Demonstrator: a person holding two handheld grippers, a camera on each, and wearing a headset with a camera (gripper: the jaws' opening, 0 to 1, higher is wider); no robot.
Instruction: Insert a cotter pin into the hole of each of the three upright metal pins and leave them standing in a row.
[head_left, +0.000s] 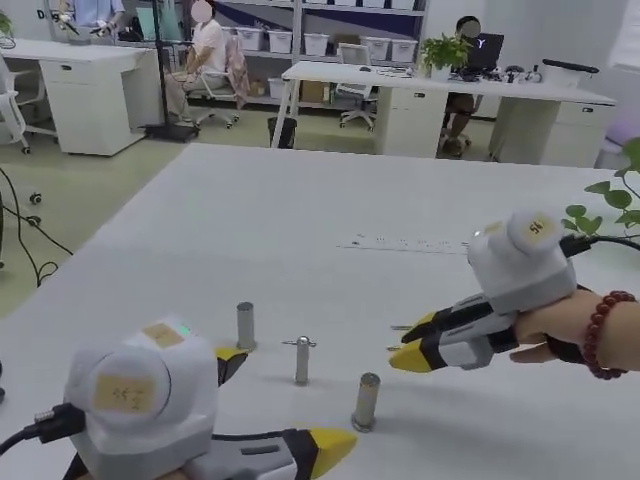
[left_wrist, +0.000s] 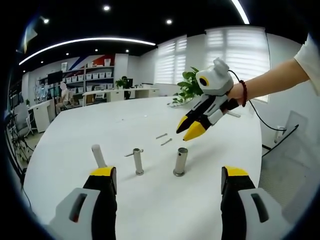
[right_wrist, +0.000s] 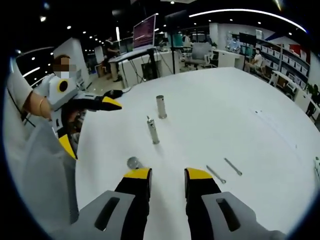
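Three upright metal pins stand in a slanted row on the white table: a left pin, a middle pin with a cotter pin through its top, and a right pin. In the left gripper view they are the left pin, the middle pin and the right pin. Two loose cotter pins lie flat just ahead of my right gripper, whose jaws stand narrowly apart with nothing between them. My left gripper is wide open near the row, holding nothing.
A faint printed strip lies further back on the table. A potted plant stands at the right edge. Desks, chairs and seated people fill the room behind.
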